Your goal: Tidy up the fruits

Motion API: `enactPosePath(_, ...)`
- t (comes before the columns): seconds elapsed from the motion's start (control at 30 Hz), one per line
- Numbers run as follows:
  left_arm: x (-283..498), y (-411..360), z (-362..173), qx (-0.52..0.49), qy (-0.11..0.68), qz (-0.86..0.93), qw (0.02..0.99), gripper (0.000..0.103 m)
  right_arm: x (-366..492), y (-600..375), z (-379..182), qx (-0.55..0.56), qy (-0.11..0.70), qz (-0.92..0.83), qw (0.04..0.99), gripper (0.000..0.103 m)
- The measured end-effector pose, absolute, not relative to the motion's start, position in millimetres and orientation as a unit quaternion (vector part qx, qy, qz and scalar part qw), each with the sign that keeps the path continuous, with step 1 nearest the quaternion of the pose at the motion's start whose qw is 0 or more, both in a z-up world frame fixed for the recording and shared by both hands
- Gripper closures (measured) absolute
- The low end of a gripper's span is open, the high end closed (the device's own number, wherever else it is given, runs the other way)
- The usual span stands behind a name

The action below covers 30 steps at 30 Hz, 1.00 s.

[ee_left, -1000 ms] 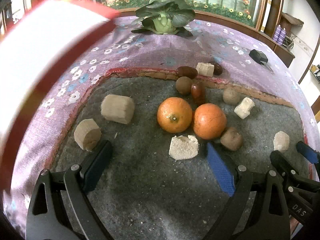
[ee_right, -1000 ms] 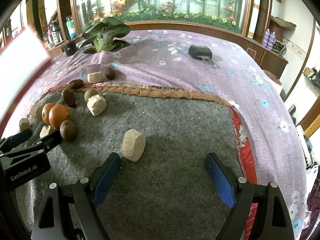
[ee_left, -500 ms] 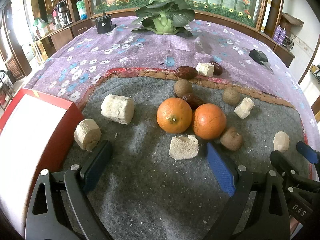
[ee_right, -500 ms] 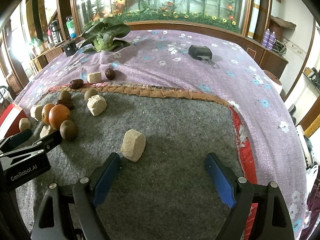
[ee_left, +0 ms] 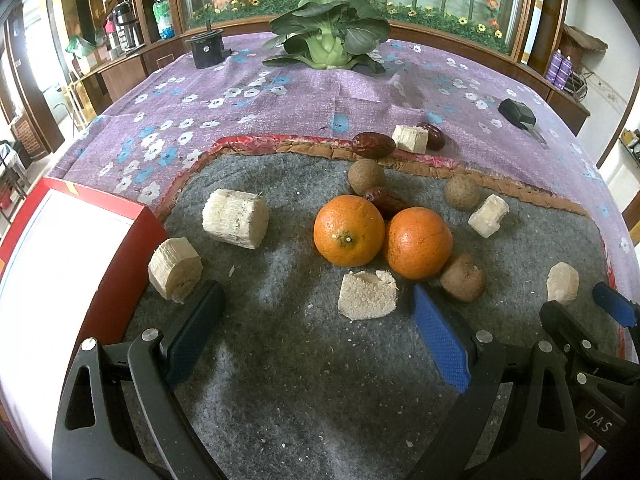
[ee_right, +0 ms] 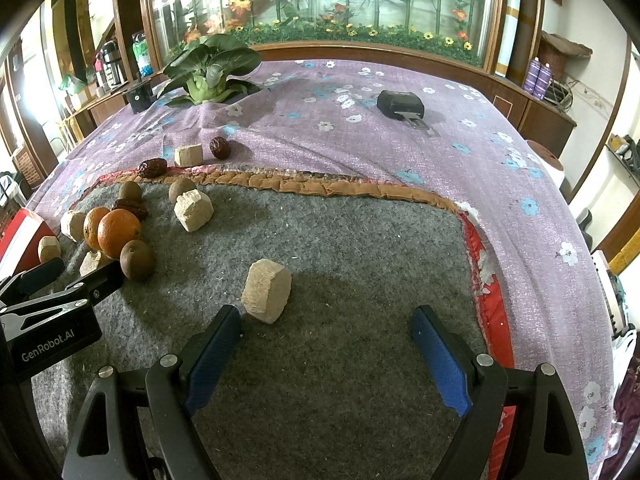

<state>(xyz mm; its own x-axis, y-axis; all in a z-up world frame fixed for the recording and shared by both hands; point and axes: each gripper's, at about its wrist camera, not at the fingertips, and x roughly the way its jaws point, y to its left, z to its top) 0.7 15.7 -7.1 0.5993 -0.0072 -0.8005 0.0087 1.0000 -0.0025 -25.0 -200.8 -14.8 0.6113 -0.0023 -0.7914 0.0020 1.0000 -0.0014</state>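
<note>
Two oranges [ee_left: 348, 230] [ee_left: 419, 242] lie side by side on the grey felt mat [ee_left: 300, 360]. Brown kiwis [ee_left: 463, 277] [ee_left: 366, 176] [ee_left: 462, 192] and dark red dates [ee_left: 373, 145] [ee_left: 386, 202] [ee_left: 434, 135] sit around them. A red box with a white inside [ee_left: 56, 272] lies at the mat's left edge. My left gripper [ee_left: 316, 320] is open just short of the oranges, nothing between its fingers. My right gripper [ee_right: 326, 344] is open over bare mat, a pale block [ee_right: 267, 291] by its left finger. The oranges [ee_right: 119, 233] and a kiwi [ee_right: 137, 260] show at the left of the right wrist view.
Pale beige blocks [ee_left: 235, 218] [ee_left: 175, 269] [ee_left: 367, 295] [ee_left: 488, 215] [ee_left: 563, 282] are scattered among the fruit. A leafy green vegetable [ee_left: 330, 40], a black cylinder [ee_left: 208, 49] and a black device [ee_left: 517, 113] rest on the purple flowered cloth [ee_left: 280, 104] farther back.
The red and white box came down from in front of the left camera and now lies flat at the mat's left edge. A date and a kiwi behind the oranges shifted. Both grippers stayed still.
</note>
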Motion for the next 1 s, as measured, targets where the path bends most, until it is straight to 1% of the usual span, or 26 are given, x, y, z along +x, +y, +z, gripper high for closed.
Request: enactPosePath(1.0,0.6,17.2,-6.8,0.005,0.452,-0.017,0.892,0.009,-25.2,-200.7,-14.8,0.000,0.441,-0.001,0.898,0.016)
